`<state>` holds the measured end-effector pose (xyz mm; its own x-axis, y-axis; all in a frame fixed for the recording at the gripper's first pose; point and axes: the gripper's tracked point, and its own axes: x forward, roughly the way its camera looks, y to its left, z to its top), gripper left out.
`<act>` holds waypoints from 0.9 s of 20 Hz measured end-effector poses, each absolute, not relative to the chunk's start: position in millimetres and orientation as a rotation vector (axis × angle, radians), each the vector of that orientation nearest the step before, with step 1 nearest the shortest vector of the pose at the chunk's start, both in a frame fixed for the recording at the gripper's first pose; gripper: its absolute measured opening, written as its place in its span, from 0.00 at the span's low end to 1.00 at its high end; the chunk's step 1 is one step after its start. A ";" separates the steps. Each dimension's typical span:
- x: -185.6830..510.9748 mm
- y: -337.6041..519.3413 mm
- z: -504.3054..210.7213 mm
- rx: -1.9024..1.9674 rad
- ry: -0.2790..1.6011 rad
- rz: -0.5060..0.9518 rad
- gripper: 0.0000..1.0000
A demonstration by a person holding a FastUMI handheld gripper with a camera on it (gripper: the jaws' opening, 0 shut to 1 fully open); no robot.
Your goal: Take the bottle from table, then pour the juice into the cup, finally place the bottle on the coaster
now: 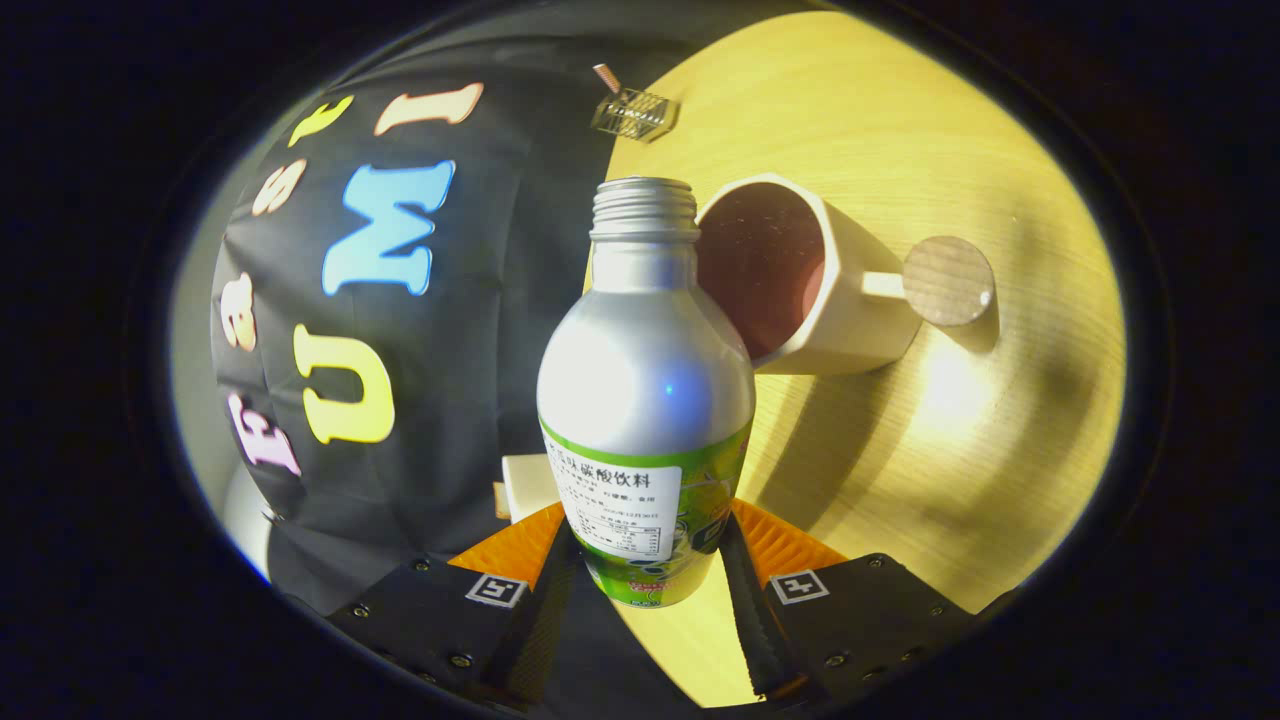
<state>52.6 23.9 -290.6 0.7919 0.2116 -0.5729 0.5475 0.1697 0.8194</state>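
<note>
Bottle sits pinched between your jaws, both fingers pressing its labelled lower body. Its silver shoulder and uncapped threaded neck point toward the cup, so the mouth lies just beside the cup's rim. You see the cup's dark inside and its handle ending in a round wooden disc, over the pale wooden worktop.

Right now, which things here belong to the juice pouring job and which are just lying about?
For the job: bottle, held between the gripper fingers; cup just beyond it; round coaster by the cup.
Lying about: small wire rack further off on the table.
</note>
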 end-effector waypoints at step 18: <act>63.7 -13.2 -301.0 0.560 0.549 -0.307 0.74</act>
<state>63.7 -13.2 -301.0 0.8133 -0.1274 -0.5678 0.4172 0.8079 0.4162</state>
